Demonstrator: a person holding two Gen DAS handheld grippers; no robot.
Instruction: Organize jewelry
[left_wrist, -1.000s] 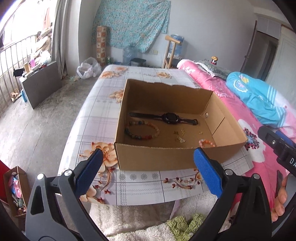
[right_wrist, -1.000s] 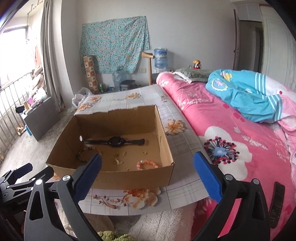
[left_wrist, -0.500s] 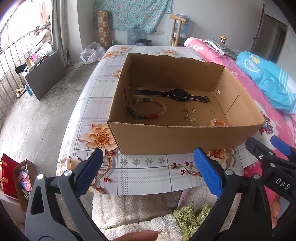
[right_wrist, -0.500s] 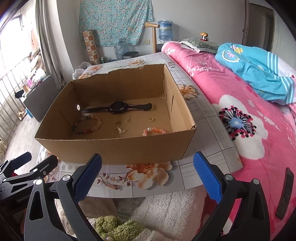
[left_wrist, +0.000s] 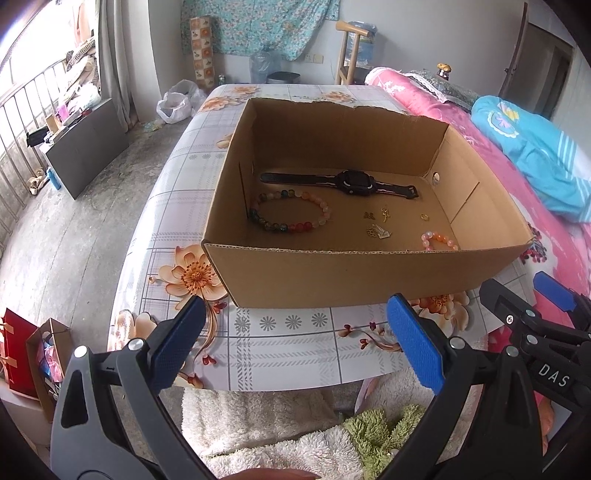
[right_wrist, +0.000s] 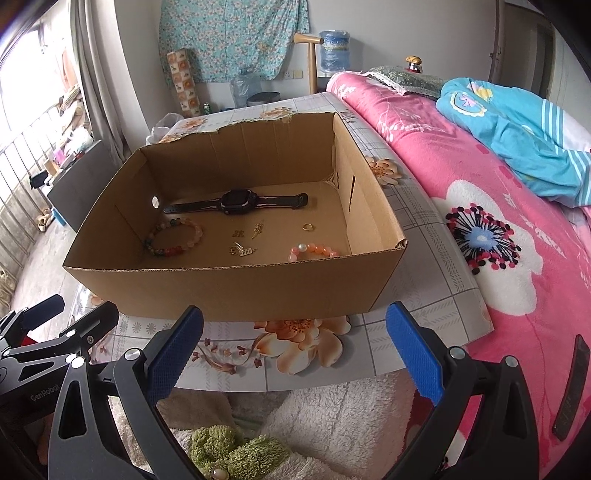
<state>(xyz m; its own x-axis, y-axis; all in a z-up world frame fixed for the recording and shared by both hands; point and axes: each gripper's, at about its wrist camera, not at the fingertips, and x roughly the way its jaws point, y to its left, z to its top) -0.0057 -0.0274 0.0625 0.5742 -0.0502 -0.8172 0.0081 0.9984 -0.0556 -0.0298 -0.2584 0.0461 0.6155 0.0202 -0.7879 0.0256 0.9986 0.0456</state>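
an open brown corrugated cardboard box (left_wrist: 343, 273) sits on a glossy floral-print table cover (left_wrist: 288, 339), with a pink flowered bedspread (right_wrist: 491, 221) just beside it and a crumpled blue blanket (right_wrist: 517, 125) farther back on the bed. the box's tall near wall stands between both grippers and the jewelry. on the box floor, near the far wall, a black wristwatch (left_wrist: 351, 181) lies flat and unbuckled, its long strap running side to side along that wall. near the box's left wall lies a ring-shaped bracelet of round multicoloured beads (left_wrist: 290, 216); around the middle of the floor are small gold-coloured charms (left_wrist: 378, 230) and a small gold ring (left_wrist: 424, 216) — and against the near wall a bracelet of smooth pink-orange beads (left_wrist: 437, 240), partly hidden. the left gripper (left_wrist: 295, 343) and right gripper (right_wrist: 295, 347) hover before the box, each with blue textured pads (right_wrist: 173, 354) spread wide, holding nothing.
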